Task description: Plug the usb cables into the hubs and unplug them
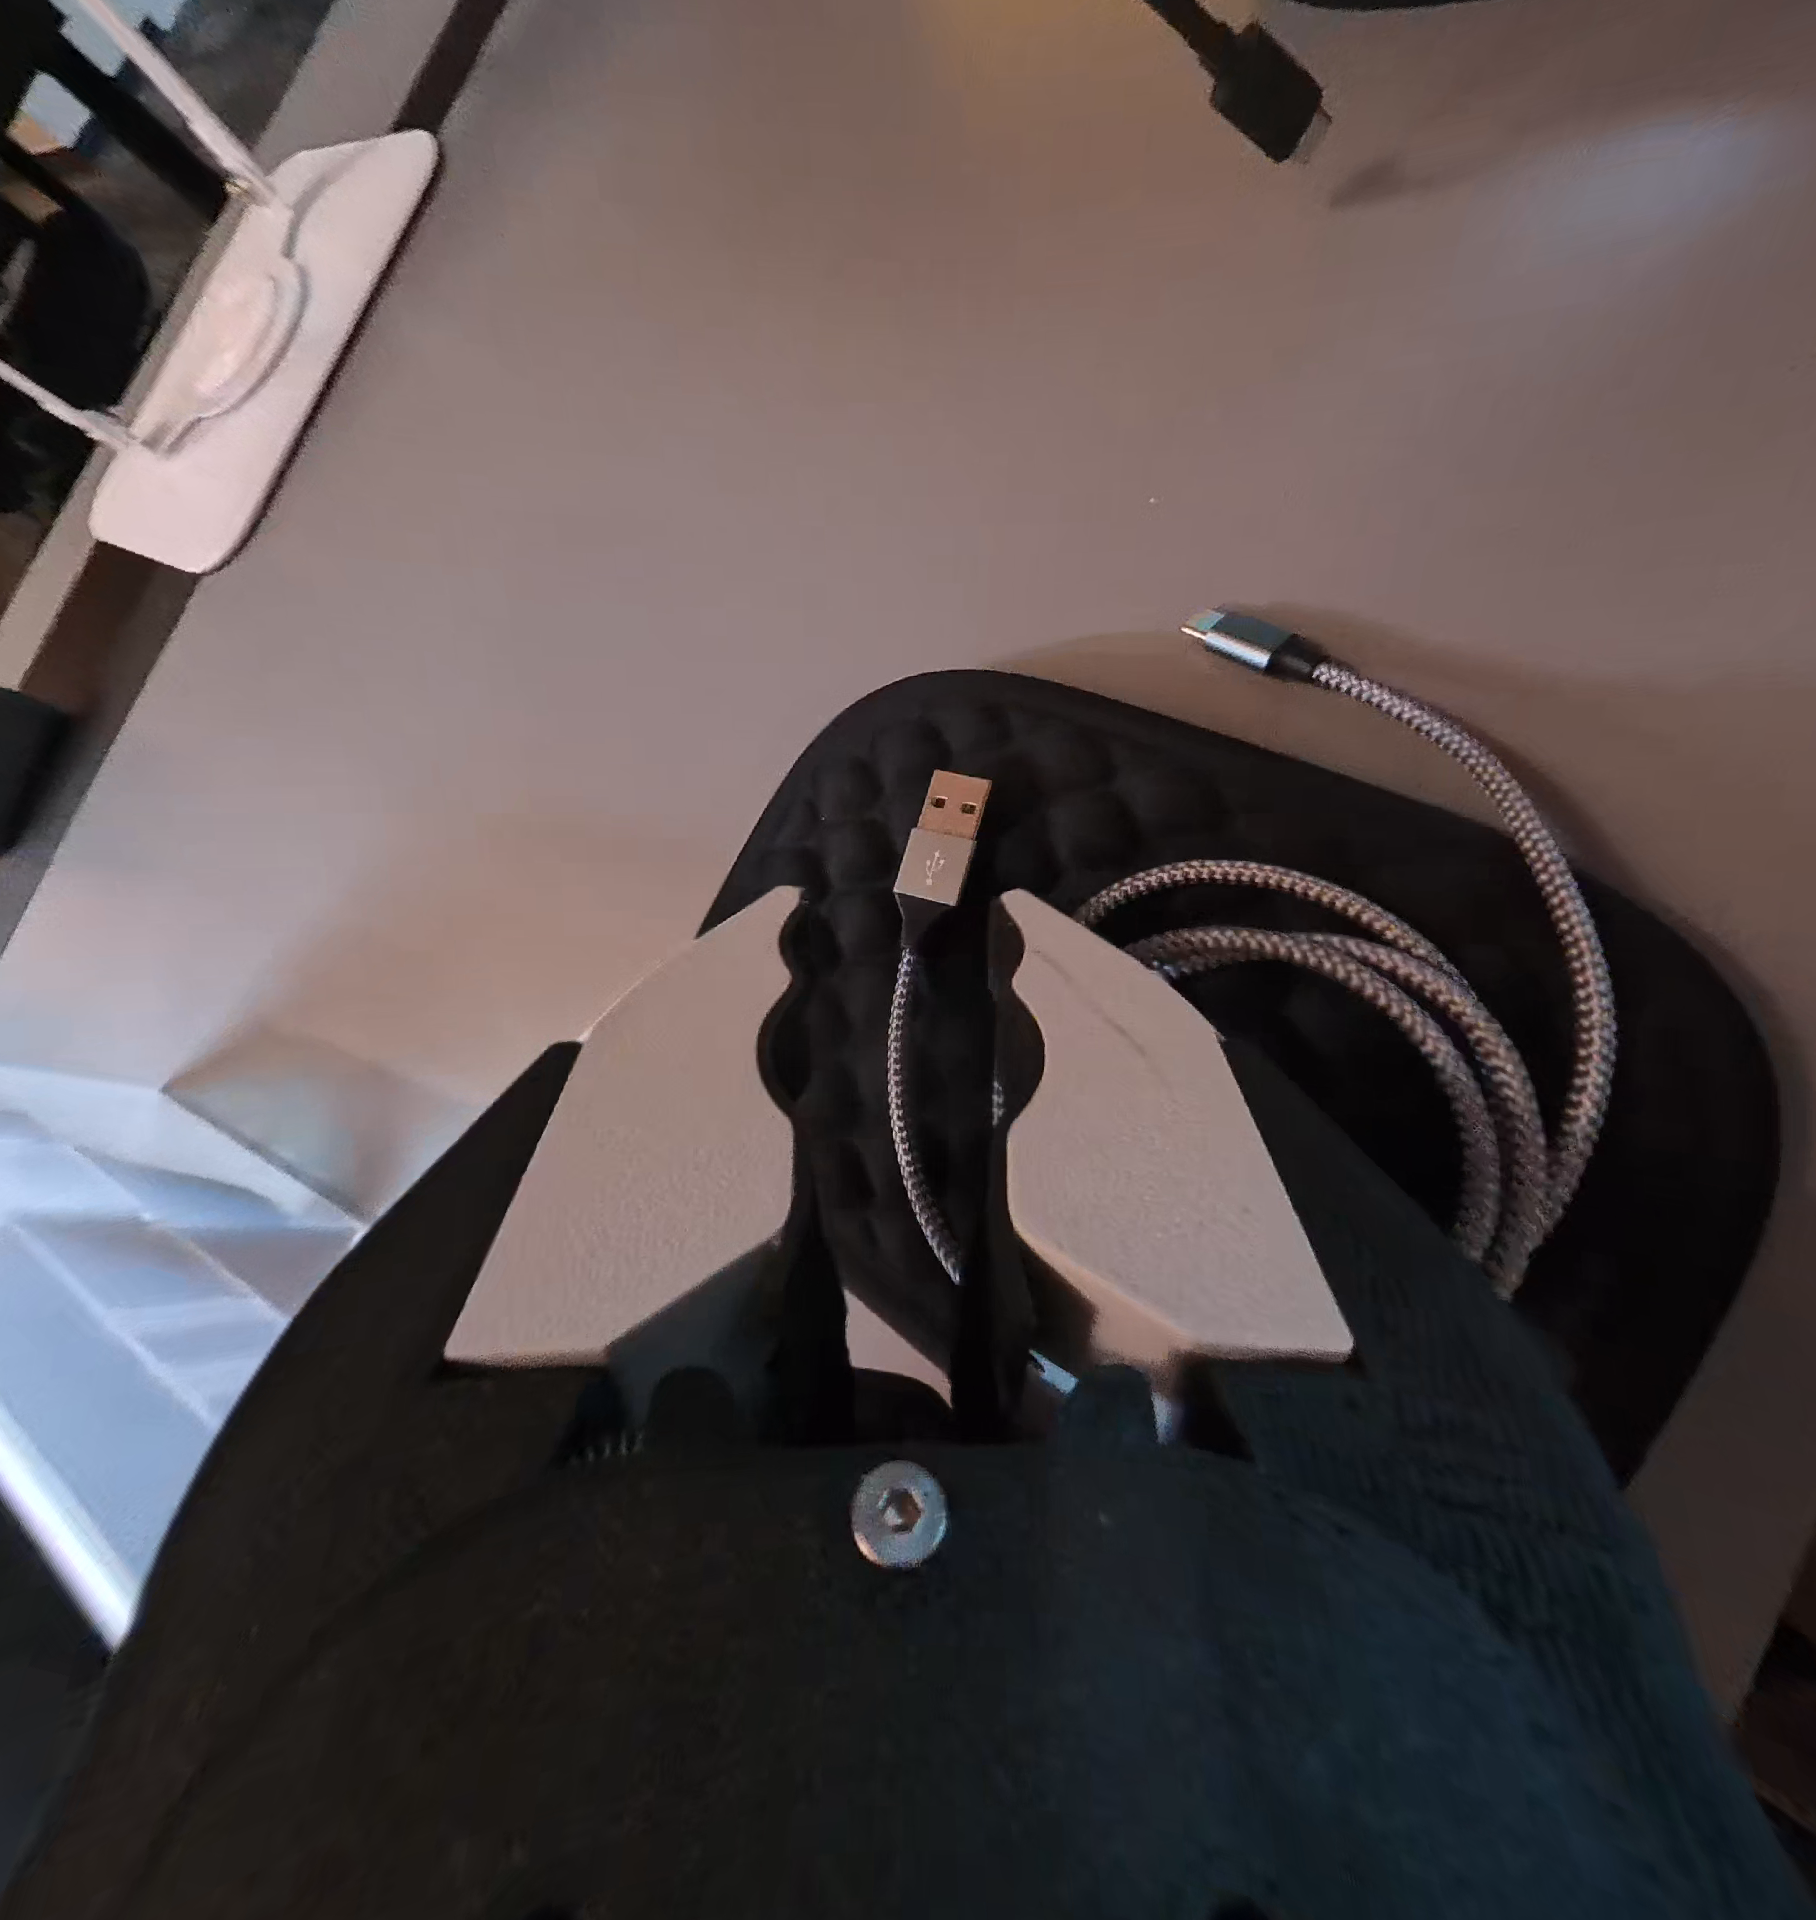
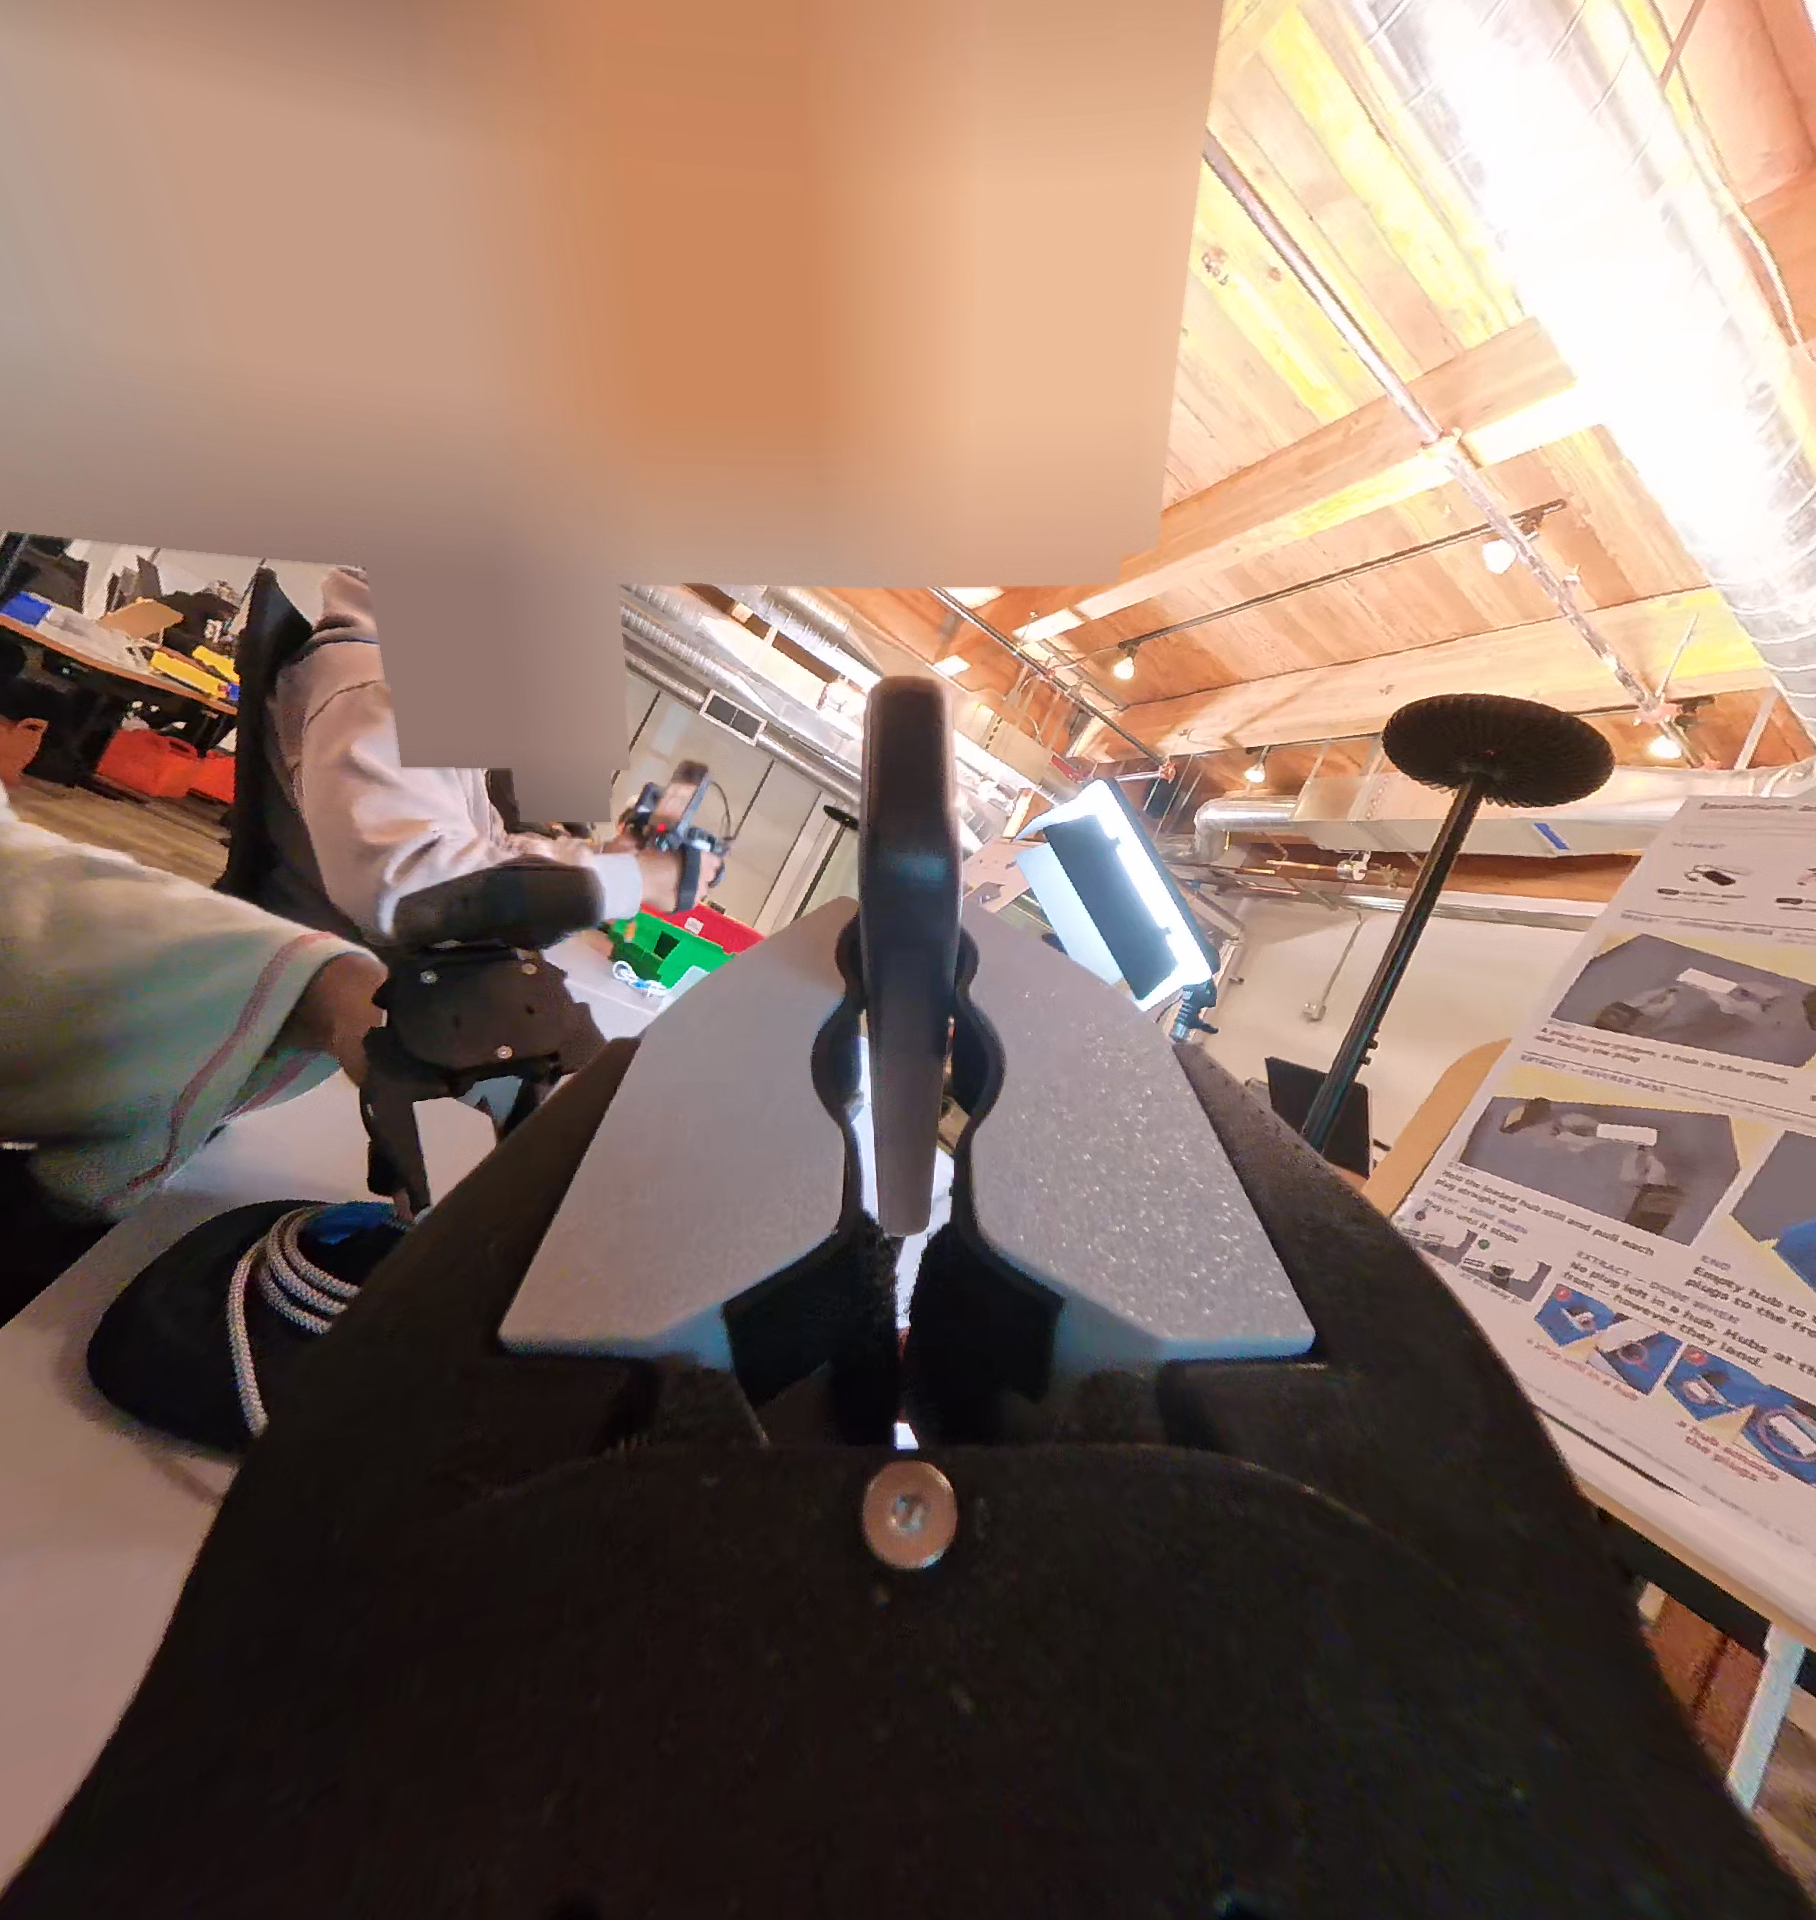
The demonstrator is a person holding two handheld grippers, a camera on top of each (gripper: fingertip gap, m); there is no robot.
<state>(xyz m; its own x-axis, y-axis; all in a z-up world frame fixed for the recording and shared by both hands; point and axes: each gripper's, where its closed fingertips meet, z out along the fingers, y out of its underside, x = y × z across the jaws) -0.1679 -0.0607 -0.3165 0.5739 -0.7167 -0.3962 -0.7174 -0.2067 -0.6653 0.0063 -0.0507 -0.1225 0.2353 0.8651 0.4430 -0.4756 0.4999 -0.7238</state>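
In the left wrist view a grey braided USB cable [image 1: 1403, 997] lies coiled on a black bumpy pad [image 1: 1662, 1091]. Its silver USB-A plug [image 1: 940, 842] points away from me, and its other plug [image 1: 1236, 636] rests on the table. My left gripper [image 1: 904, 909] is open, its fingers either side of the cable just behind the USB-A plug. My right gripper [image 2: 904, 966] is shut on a dark grey hub [image 2: 904, 831], held edge-on and raised above the table. The left gripper [image 2: 405, 1164] also shows in the right wrist view, over the pad [image 2: 166, 1351].
A white stand base [image 1: 260, 343] sits at the table's left edge, with a white box [image 1: 104, 1299] nearer. A dark object [image 1: 1262, 99] shows at the top. A printed sheet [image 2: 1662, 1143], light panel [image 2: 1122, 904] and black disc stand [image 2: 1496, 748] are right. Another person [image 2: 384, 831] works behind.
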